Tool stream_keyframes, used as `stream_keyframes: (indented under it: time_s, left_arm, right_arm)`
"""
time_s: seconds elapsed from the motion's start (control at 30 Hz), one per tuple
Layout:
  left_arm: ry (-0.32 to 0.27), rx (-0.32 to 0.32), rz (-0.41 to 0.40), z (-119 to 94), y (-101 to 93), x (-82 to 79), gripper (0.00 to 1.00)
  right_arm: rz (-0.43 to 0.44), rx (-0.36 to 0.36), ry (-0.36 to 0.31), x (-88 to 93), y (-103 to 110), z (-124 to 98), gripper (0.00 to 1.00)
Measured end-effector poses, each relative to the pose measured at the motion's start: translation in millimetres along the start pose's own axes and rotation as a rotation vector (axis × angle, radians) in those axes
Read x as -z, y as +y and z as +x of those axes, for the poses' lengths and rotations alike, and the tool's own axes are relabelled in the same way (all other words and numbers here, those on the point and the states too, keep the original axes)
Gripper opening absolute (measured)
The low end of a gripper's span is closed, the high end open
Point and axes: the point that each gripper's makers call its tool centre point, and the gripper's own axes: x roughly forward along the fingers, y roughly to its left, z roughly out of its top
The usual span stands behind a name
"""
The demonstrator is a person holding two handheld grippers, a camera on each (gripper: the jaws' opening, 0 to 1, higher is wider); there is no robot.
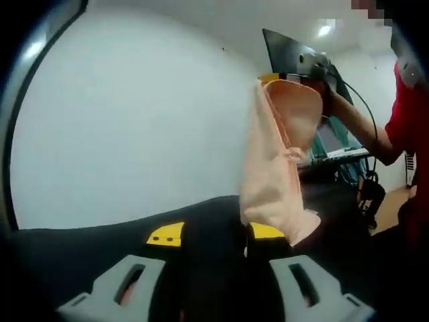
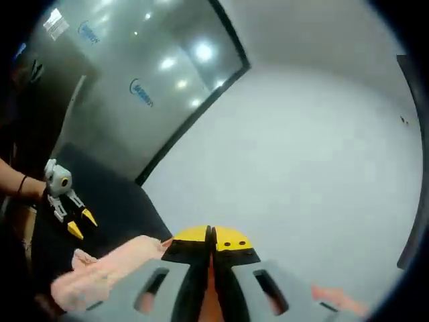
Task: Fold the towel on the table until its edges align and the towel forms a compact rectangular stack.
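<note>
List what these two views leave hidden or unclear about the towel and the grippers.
- Left gripper view: the top of the towel is covered by the right gripper, so the grip point is hidden.
- Left gripper view: the towel's lower end drops behind the left gripper; contact unclear.
- Right gripper view: the towel is cut off by the bottom edge and the right gripper.
- The table: dark, its edges unreadable.

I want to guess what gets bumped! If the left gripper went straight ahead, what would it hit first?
Probably the pink towel hanging just past the open left gripper. Depth is hard to judge.
</note>
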Motion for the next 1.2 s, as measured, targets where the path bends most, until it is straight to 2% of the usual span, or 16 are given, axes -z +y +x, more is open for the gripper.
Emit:
stream_keyframes:
  time_s: [0.37,0.43,0.47,0.5,0.53,0.57,0.63,0.73,0.8,0.9,0.97,1.03,1.1,1.13,1.17,1.2]
  left_arm:
    - [0.038,0.110,0.014,9.9,-36.5,2.2,0.36]
    - [-0.031,0.140,-0.103,12.4,-41.3,-9.5,0.37]
    - [-0.014,0.130,-0.177,14.4,-40.5,-7.0,0.36]
    - [0.021,0.139,-0.175,16.1,-40.2,-2.7,0.34]
    - [-0.007,0.149,-0.110,18.7,-45.5,-10.0,0.34]
    - [-0.034,0.155,-0.098,22.0,-49.1,-18.6,0.35]
    - [-0.032,0.172,-0.124,28.0,-56.9,-25.1,0.35]
    - [0.021,0.214,-0.067,41.1,-69.1,-22.5,0.36]
    - [0.033,0.218,-0.072,48.8,-75.7,-25.0,0.34]
    - [0.019,0.220,-0.131,59.3,-69.3,-28.4,0.31]
    - [0.050,0.208,-0.152,70.6,-63.3,-19.6,0.31]
    - [0.091,0.270,-0.165,79.6,-78.0,-9.3,0.34]
    - [0.099,0.297,-0.218,87.2,-96.8,-9.0,0.36]
    - [0.092,0.280,-0.211,91.0,-97.6,-9.1,0.27]
    - [0.069,0.244,-0.182,93.5,-95.1,-11.6,0.07]
    - [0.070,0.183,-0.196,96.6,-87.0,-11.1,0.04]
  right_arm:
    - [-0.055,0.093,0.020,-11.3,-52.8,-10.8,0.00]
    - [-0.058,0.109,0.022,-12.9,-61.0,-13.1,0.00]
    - [-0.063,0.111,0.019,-14.4,-64.3,-13.4,0.00]
    - [-0.067,0.117,0.020,-15.8,-68.4,-13.9,0.00]
    - [-0.070,0.129,0.023,-17.6,-73.9,-14.7,0.00]
    - [-0.072,0.139,0.025,-19.1,-78.5,-15.5,0.00]
    - [-0.073,0.153,0.022,-23.8,-86.6,-17.3,0.00]
    - [-0.084,0.175,0.013,-31.4,-98.0,-19.5,0.00]
    - [-0.096,0.181,0.008,-37.6,-105.3,-18.6,0.00]
    - [-0.103,0.184,0.007,-46.5,-115.5,-16.7,0.00]
    - [-0.106,0.181,0.002,-52.1,-116.9,-16.6,0.00]
    - [-0.109,0.181,0.000,-55.1,-117.8,-16.3,0.00]
    - [-0.116,0.184,0.004,-56.1,-117.3,-16.8,0.00]
    - [-0.120,0.185,0.008,-56.3,-120.1,-15.8,0.00]
    - [-0.125,0.187,0.011,-56.4,-120.8,-16.3,0.00]
    - [-0.131,0.192,0.013,-55.8,-121.4,-18.2,0.00]
